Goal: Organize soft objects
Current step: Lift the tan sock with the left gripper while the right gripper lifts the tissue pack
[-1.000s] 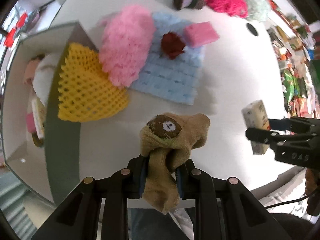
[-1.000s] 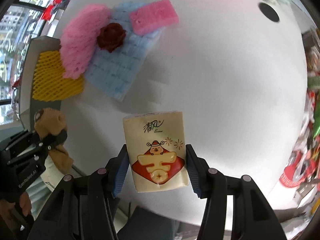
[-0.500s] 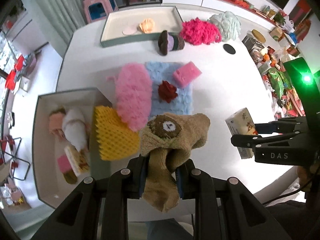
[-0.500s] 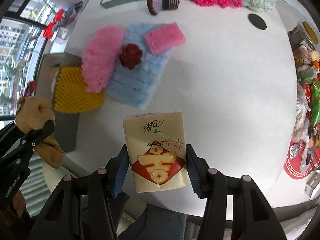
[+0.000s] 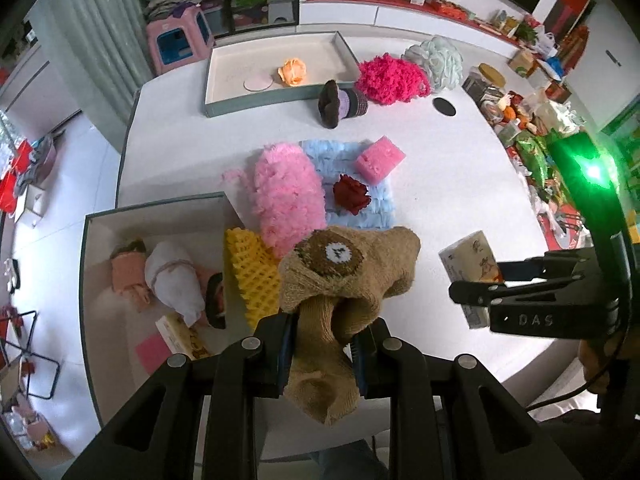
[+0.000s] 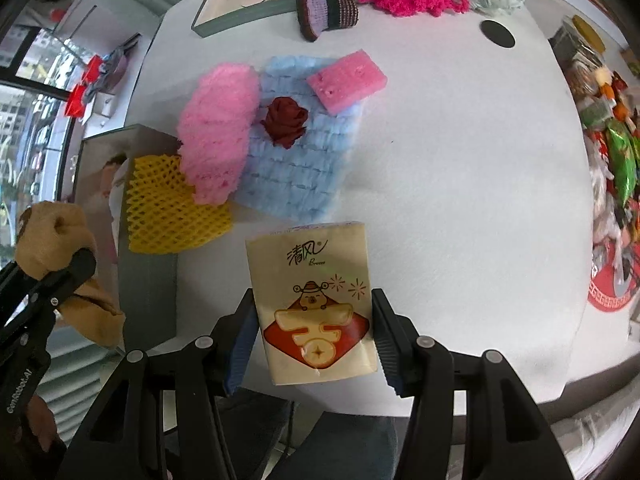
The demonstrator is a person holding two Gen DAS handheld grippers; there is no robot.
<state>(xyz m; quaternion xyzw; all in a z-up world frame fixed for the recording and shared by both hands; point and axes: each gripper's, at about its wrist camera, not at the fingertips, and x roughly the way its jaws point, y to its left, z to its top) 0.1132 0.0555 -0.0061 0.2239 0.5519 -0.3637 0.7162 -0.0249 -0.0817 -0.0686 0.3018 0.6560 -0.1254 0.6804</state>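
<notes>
L gripper [image 5: 326, 344] is clamping a tan bear-face sock [image 5: 344, 280], jaws pinched tight on the bunched fabric, sock hanging above the near edge of the white table [image 5: 460, 184]. R gripper [image 6: 314, 340] is gripping a cream tissue pack [image 6: 314, 304] w/ a red-and-gold print, pads pressing both sides, pack upright btwn the fingers and off the table.

Taking the blue fluffy mat [image 5: 360, 184] at table centre as landmark: a dark red fabric rose [image 5: 351, 194] is sitting on it, a pink sponge [image 5: 379, 157] is lying on its far right corner, a pink fuzzy mitt [image 5: 286, 192] is overlapping its left edge. Yellow foam net [image 5: 250, 276] is lying near-left of the mat, leaning over the rim of an open grey box [image 5: 90, 280] that's holding small dolls and packets. Beyond the mat, a brown-and-purple knit piece [image 5: 342, 102] is lying beside a second tray [image 5: 276, 98] w/ an orange flower [image 5: 292, 72] inside; magenta fluff [image 5: 392, 78] and a pale green pouf [image 5: 434, 60] are sitting far right of the mat. Held sock is hovering just near-side of the mat; tissue pack is hovering to the near right.
</notes>
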